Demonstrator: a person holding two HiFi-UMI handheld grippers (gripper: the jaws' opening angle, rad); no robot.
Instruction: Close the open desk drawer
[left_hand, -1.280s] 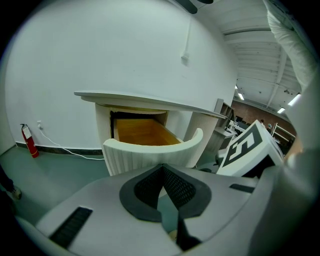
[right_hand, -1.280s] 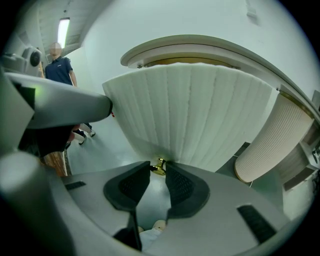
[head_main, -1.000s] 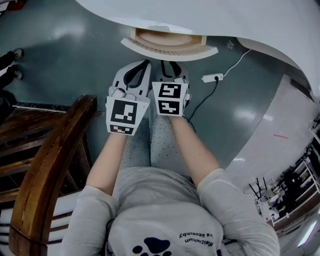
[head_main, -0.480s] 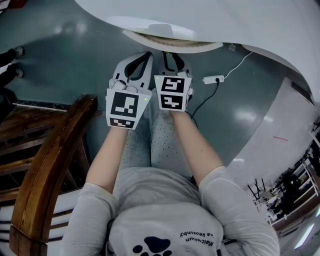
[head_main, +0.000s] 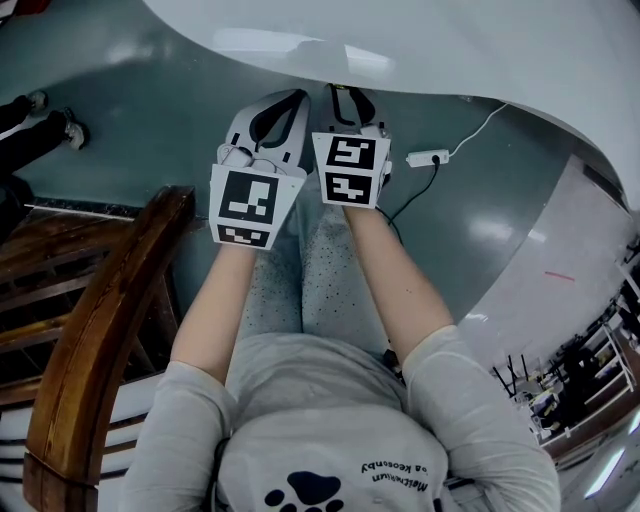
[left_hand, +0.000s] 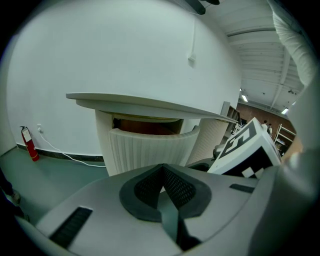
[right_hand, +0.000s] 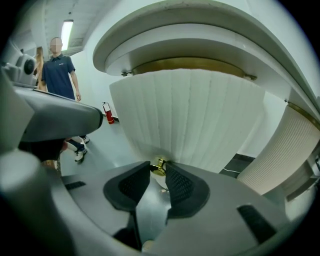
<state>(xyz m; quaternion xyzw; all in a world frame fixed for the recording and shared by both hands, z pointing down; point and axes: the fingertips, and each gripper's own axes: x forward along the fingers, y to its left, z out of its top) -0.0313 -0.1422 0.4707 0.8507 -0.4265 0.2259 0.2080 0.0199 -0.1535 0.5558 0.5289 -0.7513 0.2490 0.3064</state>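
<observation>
Drawer (right_hand: 190, 115), one only, white and ribbed, is seen under the table (head_main: 450, 40), its front not quite pushed home. Its single brass knob (right_hand: 159, 165) is clamped by the right gripper (right_hand: 158, 170). The left gripper (left_hand: 161, 168) is held alongside, clenched on nothing. One power strip (head_main: 426, 157) is seen on the floor.
</observation>
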